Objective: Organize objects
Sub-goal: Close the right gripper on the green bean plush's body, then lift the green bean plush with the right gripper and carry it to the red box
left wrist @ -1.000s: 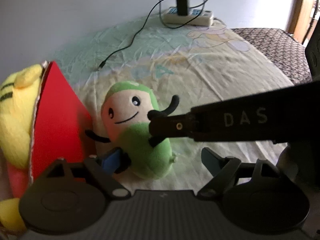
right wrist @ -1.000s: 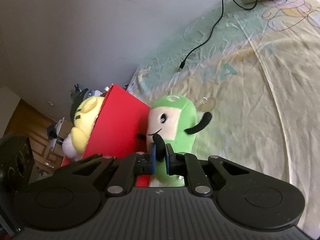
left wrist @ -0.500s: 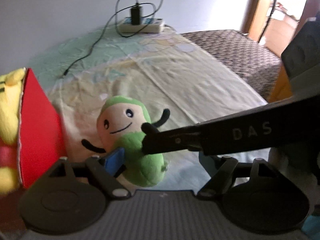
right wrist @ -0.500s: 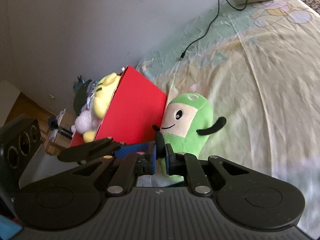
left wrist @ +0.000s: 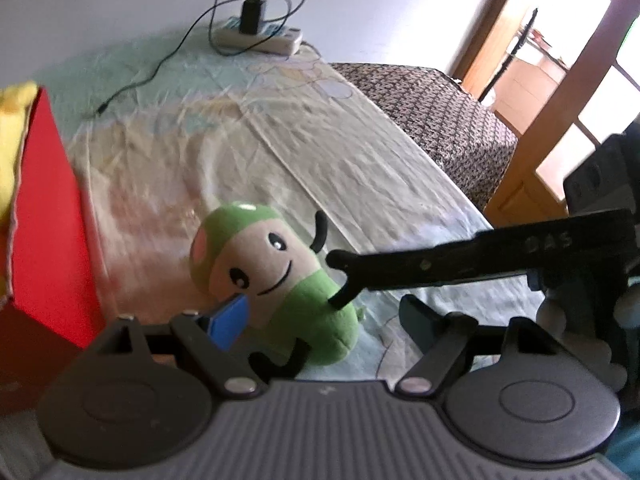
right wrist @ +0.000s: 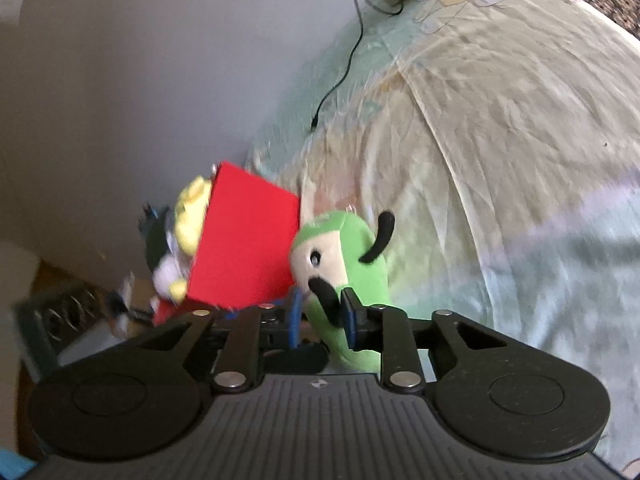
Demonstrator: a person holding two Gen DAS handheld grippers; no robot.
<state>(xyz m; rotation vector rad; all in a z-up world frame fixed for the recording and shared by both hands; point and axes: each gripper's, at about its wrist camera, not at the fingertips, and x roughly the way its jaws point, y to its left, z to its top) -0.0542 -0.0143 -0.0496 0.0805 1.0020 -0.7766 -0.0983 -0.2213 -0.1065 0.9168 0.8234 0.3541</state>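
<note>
A green plush toy (left wrist: pixel 276 276) with a cream face lies on the bedsheet (left wrist: pixel 320 140) beside a red box (left wrist: pixel 48 220). My left gripper (left wrist: pixel 320 320) is open around the toy's lower body. Its blue left pad (left wrist: pixel 228 320) is against the toy and the right finger stands clear of it. My right gripper (right wrist: pixel 323 316) reaches in from the right, and its jaws are opening. The toy's thin black arm (right wrist: pixel 326 300) stands loose between its blue pads. In the right wrist view the green plush toy (right wrist: pixel 344 256) leans on the red box (right wrist: pixel 248 248).
A yellow plush (right wrist: pixel 192 216) and other soft toys fill the red box. A power strip (left wrist: pixel 260 36) with a black cable lies at the bed's far end. A brown patterned cover (left wrist: pixel 432 120) and a wooden frame (left wrist: pixel 560 120) lie to the right. A dark speaker (right wrist: pixel 40 320) stands below left.
The right gripper's pads were shut on the toy's black arm and have now parted from it. The toy has tilted and shifted away from the red box. Both cameras have swung.
</note>
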